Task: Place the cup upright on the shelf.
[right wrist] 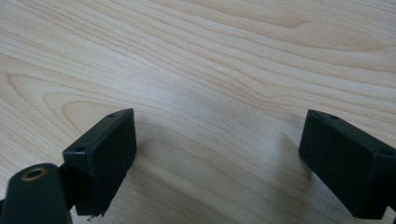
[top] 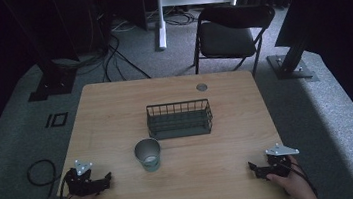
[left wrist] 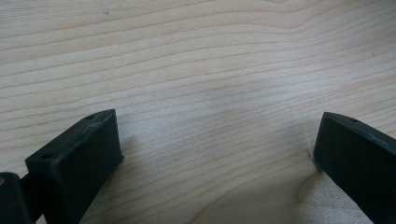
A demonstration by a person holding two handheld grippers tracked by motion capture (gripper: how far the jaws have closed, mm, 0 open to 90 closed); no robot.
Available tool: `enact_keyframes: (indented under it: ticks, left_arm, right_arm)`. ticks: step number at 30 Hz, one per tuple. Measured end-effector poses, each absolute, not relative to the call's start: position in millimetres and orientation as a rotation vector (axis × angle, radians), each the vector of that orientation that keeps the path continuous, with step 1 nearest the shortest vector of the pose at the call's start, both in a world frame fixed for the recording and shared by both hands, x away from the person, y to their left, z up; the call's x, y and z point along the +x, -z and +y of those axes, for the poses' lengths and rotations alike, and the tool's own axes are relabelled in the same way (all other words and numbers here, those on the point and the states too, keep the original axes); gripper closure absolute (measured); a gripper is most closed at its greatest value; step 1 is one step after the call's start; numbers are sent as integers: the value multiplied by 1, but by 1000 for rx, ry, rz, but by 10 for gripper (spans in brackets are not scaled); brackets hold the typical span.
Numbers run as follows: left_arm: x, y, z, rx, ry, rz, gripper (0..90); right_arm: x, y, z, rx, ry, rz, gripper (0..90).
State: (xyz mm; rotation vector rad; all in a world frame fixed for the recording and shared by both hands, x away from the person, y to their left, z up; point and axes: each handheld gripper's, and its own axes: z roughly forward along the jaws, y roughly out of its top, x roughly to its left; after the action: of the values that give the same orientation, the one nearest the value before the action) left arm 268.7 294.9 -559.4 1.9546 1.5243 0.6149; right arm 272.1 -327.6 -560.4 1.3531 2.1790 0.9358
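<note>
From the high view, both grippers rest at the near edge of the wooden table [top: 115,106]: the left gripper [top: 107,178] at the near left corner, the right gripper [top: 252,167] at the near right. Between them, nearer the left one but well apart from both, a small grey-green cup [top: 147,154] stands upright, just in front of a dark wire basket [top: 179,118]. I'd call that cup light and stiff, thin-walled, maybe a bit slick; a pinch across the rim or a squeeze around the upper wall looks safest, since a low nudge could tip it.

In the left gripper view, the left gripper [left wrist: 215,149] has its jaws spread wide over bare wood grain, nothing between them.

In the right gripper view, the right gripper [right wrist: 217,149] is just as wide and equally empty-handed. These close views settle the jaw spread; the high view alone places cup and basket.
</note>
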Motion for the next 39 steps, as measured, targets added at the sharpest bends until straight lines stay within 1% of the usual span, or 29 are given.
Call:
enact_keyframes:
  ticks: [19, 23, 24, 39]
  left_arm:
    - [269, 559, 295, 1955, -615, 1525, 14]
    - [269, 559, 295, 1955, -615, 1525, 14]
    - [269, 559, 295, 1955, -615, 1525, 14]
    - [269, 559, 295, 1954, -616, 1525, 15]
  right_arm:
    - [273, 560, -327, 1356, -934, 2175, 107]
    - [276, 560, -325, 1369, -933, 2160, 110]
    - [276, 560, -325, 1369, -933, 2160, 125]
    - [287, 545, -299, 1252, -1077, 2192, 126]
